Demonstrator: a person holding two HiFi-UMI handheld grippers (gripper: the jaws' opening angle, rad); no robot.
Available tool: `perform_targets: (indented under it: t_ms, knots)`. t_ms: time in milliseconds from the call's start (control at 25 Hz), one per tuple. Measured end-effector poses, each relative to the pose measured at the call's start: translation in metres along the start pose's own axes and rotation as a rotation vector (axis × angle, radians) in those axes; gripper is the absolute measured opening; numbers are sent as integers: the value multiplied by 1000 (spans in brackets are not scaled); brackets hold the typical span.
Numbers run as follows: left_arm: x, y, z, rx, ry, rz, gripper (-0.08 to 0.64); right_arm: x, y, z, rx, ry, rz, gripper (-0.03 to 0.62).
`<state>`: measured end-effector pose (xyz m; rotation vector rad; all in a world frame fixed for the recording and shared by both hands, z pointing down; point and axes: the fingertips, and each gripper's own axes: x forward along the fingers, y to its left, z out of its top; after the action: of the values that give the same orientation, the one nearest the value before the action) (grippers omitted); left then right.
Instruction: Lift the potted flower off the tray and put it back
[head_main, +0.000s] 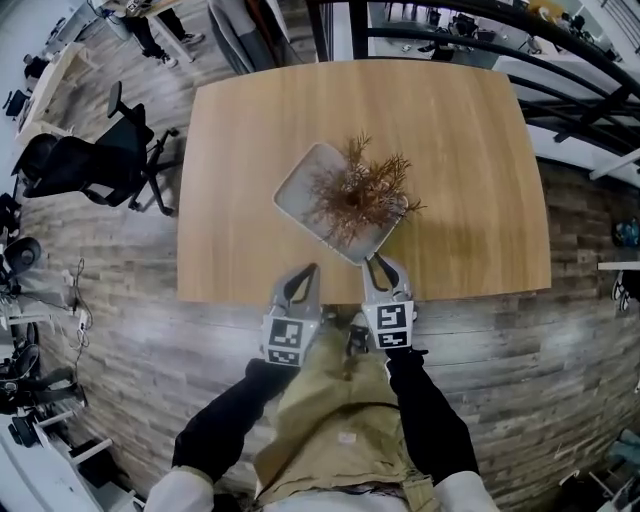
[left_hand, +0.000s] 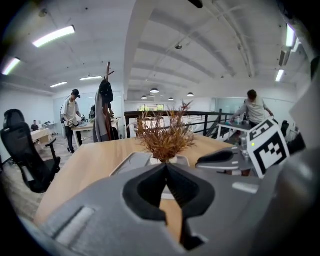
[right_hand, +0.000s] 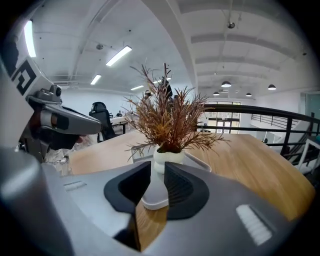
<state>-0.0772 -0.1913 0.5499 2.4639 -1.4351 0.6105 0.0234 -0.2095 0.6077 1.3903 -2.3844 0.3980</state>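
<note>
A potted flower (head_main: 355, 195) with dry reddish-brown sprigs stands in a small white pot (right_hand: 167, 158) on a grey tray (head_main: 298, 185) near the middle of the wooden table (head_main: 460, 130). My right gripper (head_main: 378, 266) is at the tray's near corner, its jaws a narrow gap apart; the tray's rim (right_hand: 155, 200) shows through that gap, and the pads press on nothing. My left gripper (head_main: 303, 277) hovers over the table's front edge, just short of the tray, its tips (left_hand: 166, 166) closed together and empty. The flower (left_hand: 167, 136) stands straight ahead of both grippers.
A black office chair (head_main: 95, 165) stands on the wood floor left of the table. A dark railing (head_main: 560, 60) runs behind the table at the right. A coat stand (left_hand: 106, 100) and people at desks are far behind the table.
</note>
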Motion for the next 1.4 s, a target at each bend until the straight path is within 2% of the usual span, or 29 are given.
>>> perform_targets:
  t_ms: [320, 480, 640, 920, 1400]
  knots:
    - [27, -6, -52, 5, 11, 33, 0, 37, -8, -47, -73, -3, 29, 211]
    - [33, -3, -65, 5, 13, 60, 0, 57, -7, -55, -169, 15, 75, 309]
    - [39, -7, -73, 38, 21, 63, 0, 72, -9, -56, -282, 28, 99, 367]
    - [37, -2, -79, 26, 11, 84, 0, 100, -12, -44, -409, 34, 92, 413]
    - [29, 6, -88, -5, 1, 124, 0, 110, -26, -41, -433, 54, 7, 457]
